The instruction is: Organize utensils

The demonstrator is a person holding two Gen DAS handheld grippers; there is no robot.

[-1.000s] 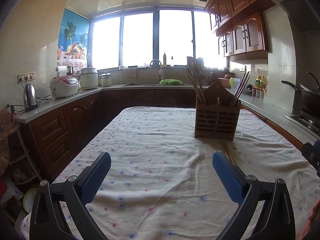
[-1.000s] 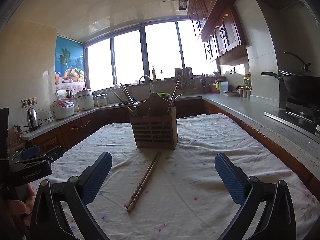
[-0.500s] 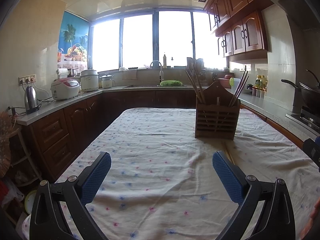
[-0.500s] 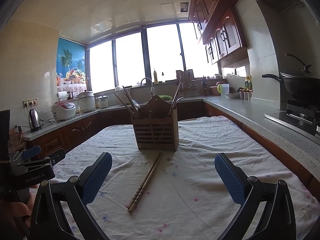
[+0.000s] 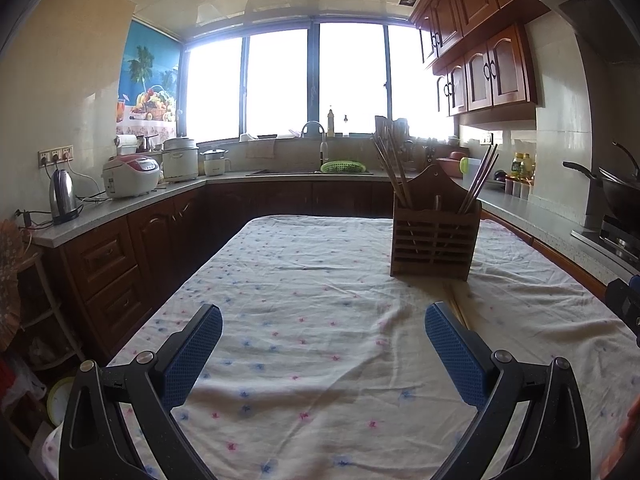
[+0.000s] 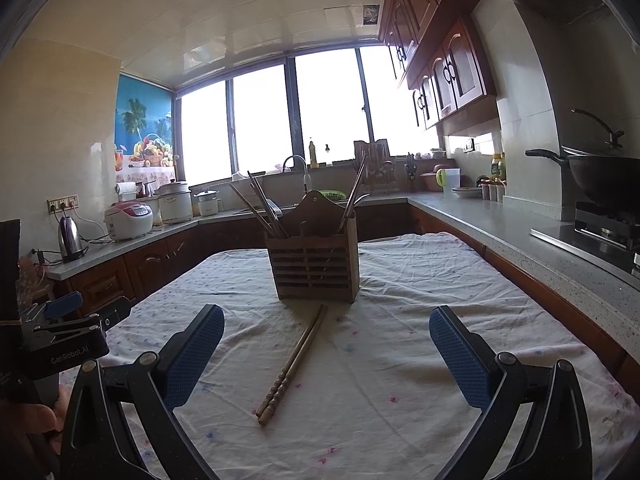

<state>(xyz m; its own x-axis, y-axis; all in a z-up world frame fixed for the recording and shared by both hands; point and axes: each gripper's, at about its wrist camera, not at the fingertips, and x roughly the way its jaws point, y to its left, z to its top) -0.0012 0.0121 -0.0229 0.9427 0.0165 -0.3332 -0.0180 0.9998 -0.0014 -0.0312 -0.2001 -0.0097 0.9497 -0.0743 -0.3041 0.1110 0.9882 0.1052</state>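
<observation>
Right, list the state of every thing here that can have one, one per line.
Left hand-held gripper: open, empty, above the cloth.
Right hand-held gripper: open, empty, facing the chopsticks.
Pair of loose wooden chopsticks: lying flat on the cloth, side by side.
Slatted wooden utensil holder: upright, already holding several utensils.
White floral tablecloth: spread out, wrinkled.
Black wok: on the stove.

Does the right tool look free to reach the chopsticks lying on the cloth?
Probably yes: the right tool is open, the chopsticks lie on the tablecloth between its fingers, nothing between.
</observation>
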